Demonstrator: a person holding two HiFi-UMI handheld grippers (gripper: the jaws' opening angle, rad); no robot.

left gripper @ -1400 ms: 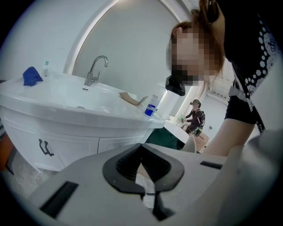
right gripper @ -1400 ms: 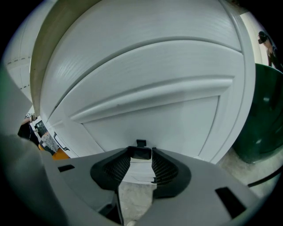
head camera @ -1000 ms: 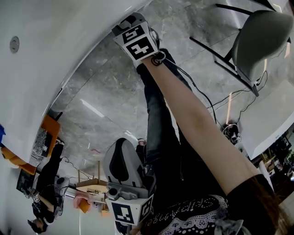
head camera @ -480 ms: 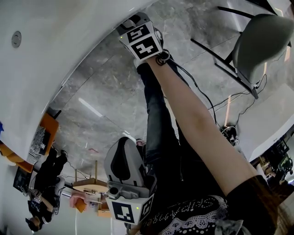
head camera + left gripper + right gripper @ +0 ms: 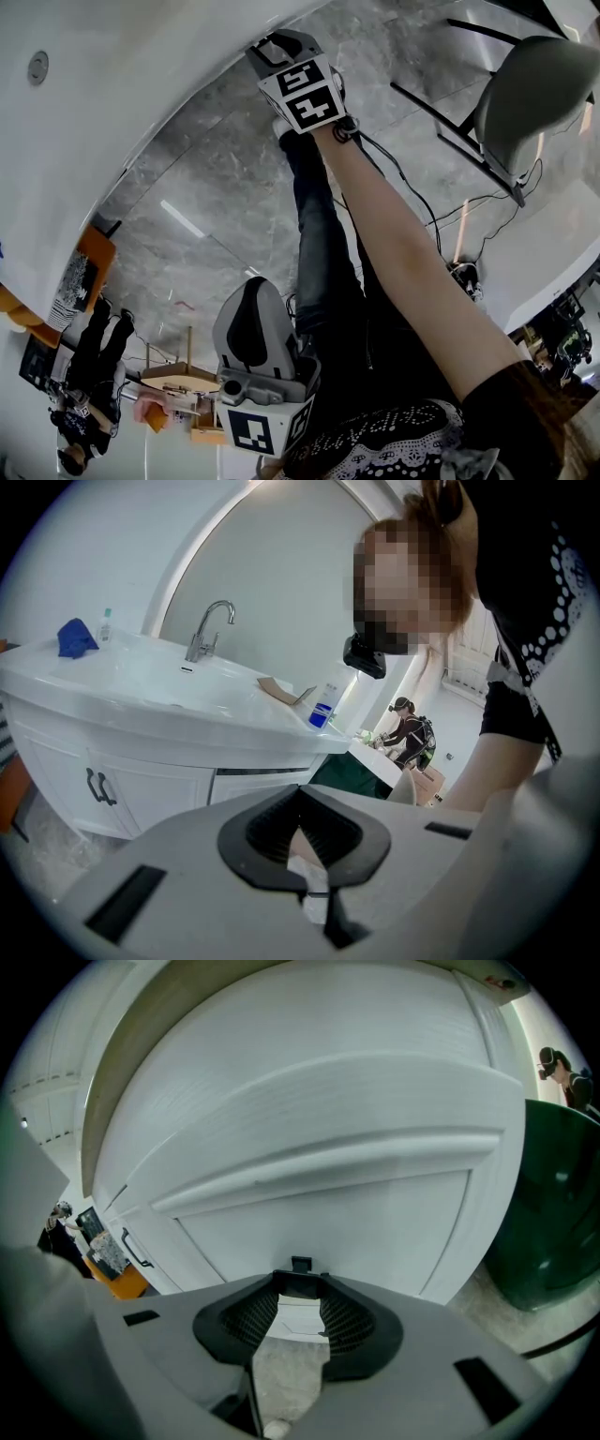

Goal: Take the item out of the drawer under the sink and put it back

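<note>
The item cannot be seen in any view. The white cabinet front (image 5: 309, 1194) under the sink is shown closed, and a small black handle (image 5: 300, 1264) is fixed on it. The right gripper (image 5: 300, 1290) is held close to this front with its jaws spread apart and nothing between them. The handle is seen just beyond the tips (contact cannot be judged). In the head view this gripper is carried at the end of an outstretched bare arm (image 5: 403, 253), beside the white cabinet. The left gripper (image 5: 301, 799) is held back near the body, its jaws clenched together at the tips and empty. From it the sink (image 5: 141, 696) is viewed from the side, with a chrome faucet (image 5: 208, 630), a blue cloth (image 5: 75, 637) at the far corner and a blue-labelled bottle (image 5: 323, 705) at the near edge. A grey stone floor (image 5: 216, 197) and a grey chair (image 5: 534, 84) are noted beyond. A second person (image 5: 411, 738) is seen in the background.
</note>
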